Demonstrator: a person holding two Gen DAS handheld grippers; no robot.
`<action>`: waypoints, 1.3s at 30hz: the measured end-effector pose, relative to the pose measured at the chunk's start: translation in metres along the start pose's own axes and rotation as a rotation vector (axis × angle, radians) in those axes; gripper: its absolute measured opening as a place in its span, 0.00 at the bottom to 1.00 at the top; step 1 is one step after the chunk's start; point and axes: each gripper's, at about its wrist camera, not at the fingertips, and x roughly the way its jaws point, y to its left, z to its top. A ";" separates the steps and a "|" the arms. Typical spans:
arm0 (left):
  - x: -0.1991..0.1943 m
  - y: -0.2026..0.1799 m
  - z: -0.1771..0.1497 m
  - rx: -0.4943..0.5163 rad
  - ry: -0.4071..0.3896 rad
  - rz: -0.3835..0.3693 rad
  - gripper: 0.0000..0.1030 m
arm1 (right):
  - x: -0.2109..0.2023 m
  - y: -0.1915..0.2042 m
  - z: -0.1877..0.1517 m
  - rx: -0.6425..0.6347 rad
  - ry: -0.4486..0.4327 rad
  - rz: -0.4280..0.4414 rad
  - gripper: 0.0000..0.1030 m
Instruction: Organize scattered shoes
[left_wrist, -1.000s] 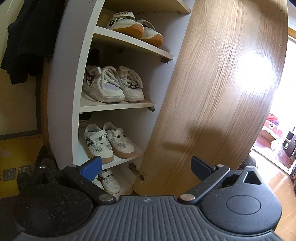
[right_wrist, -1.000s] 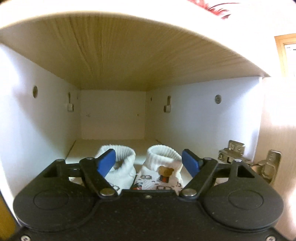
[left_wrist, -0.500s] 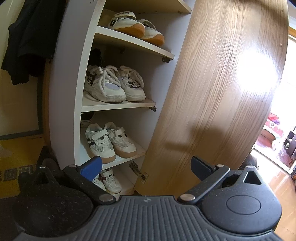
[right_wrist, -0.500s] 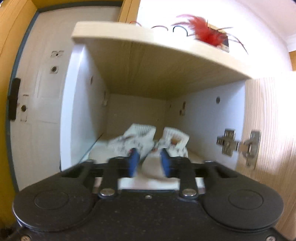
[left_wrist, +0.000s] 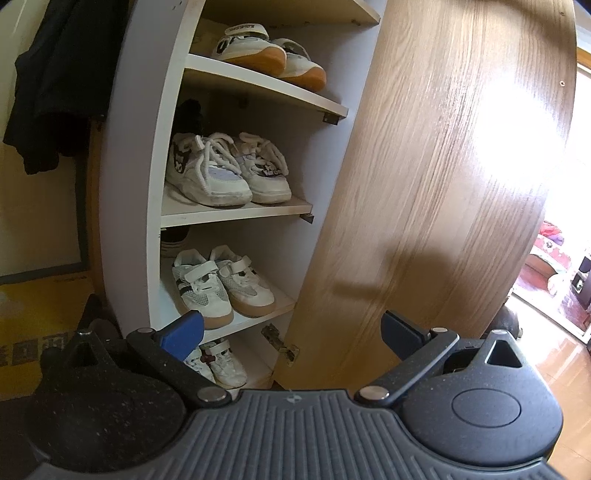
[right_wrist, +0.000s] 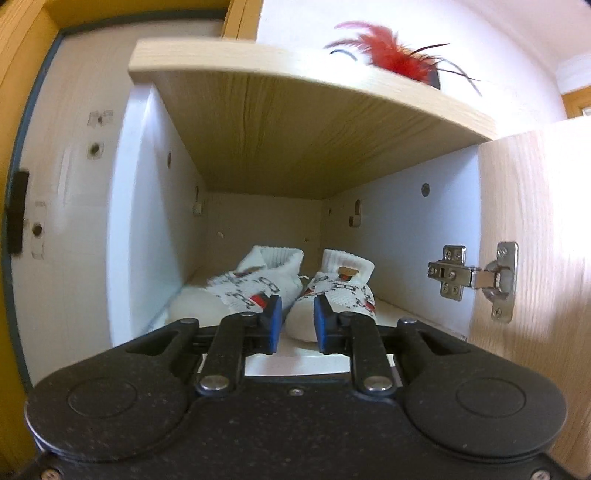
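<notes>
The two sock shoes (right_wrist: 295, 291) sit side by side on the top shelf (right_wrist: 406, 314) of the cabinet (right_wrist: 140, 206), toes toward the camera, knit cuffs upright at the back. They look light and soft: the knitted uppers and cuffs would crumple under a pinch, while the white rubber toe and sole are likely firmer. The best hold is probably across the heel or the sole edge, not the loose cuff.

The right claw (right_wrist: 297, 325) hangs just in front of the toes, its jaws part open with nothing between them, having just been opening. The left claw (left_wrist: 291, 332) is spread wide and empty, facing the lower shelves of sneakers (left_wrist: 221, 280).
</notes>
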 end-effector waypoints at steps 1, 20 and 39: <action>0.000 0.001 -0.001 0.000 0.003 0.005 1.00 | -0.009 0.000 -0.002 0.009 -0.006 0.000 0.71; 0.011 -0.006 -0.022 0.017 0.055 0.046 1.00 | -0.216 -0.060 -0.239 0.255 0.283 -0.224 1.00; -0.015 -0.018 -0.106 0.214 0.217 0.157 1.00 | -0.281 -0.041 -0.452 0.373 0.660 -0.287 1.00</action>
